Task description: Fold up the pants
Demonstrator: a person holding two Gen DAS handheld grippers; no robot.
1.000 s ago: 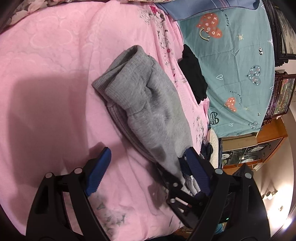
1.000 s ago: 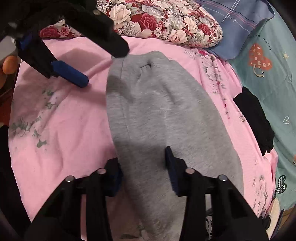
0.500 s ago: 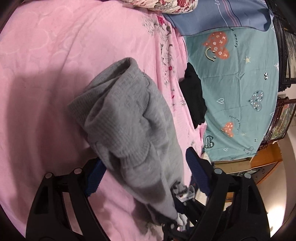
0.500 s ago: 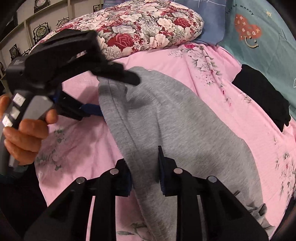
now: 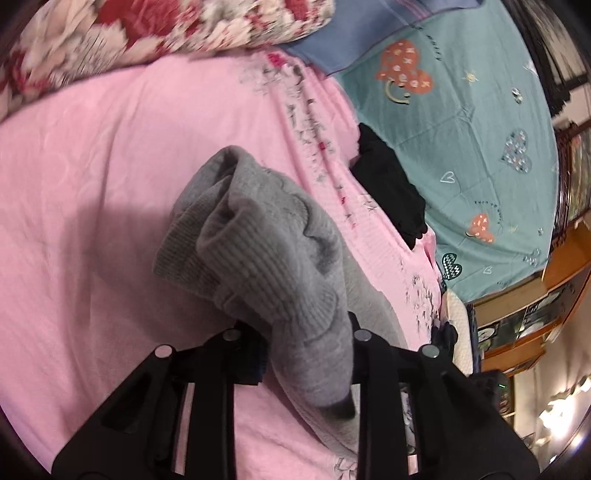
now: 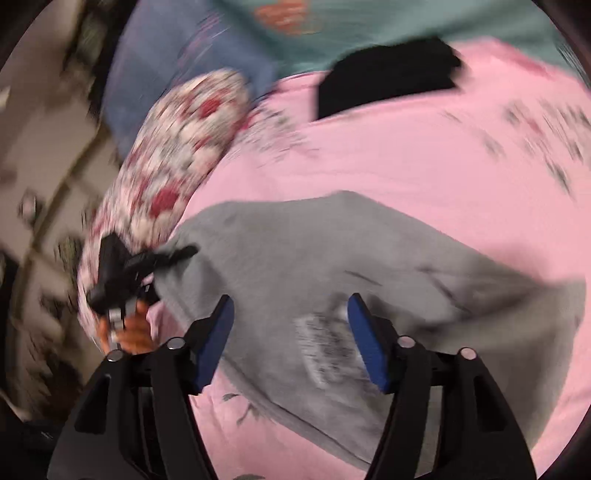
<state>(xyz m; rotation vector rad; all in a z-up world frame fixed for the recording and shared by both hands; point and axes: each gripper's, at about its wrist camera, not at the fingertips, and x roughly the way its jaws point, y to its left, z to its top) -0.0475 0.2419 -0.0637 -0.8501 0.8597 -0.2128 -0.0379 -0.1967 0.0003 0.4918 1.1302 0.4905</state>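
A: Where are the grey pants [image 5: 266,254]?

B: On the pink bedspread [image 5: 92,206], bunched, with the ribbed waistband lifted off it.

A: And the left gripper [image 5: 306,343]?

B: Clamped on that waistband, fabric draping over its fingers.

A: The right gripper [image 6: 291,339]?

B: Its blue pads [image 6: 364,343] are spread wide above the pants, holding nothing; that view is blurred.

A: Anything else near the bedspread?

B: A black garment [image 5: 391,188] at its far edge, beside the teal sheet [image 5: 472,110]; a floral pillow [image 5: 147,33] at its head.

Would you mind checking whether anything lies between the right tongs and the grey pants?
Nothing visible does. The right tongs hang open directly above the grey pants, with only air between. The black garment lies well beyond, near the pink sheet's far edge.
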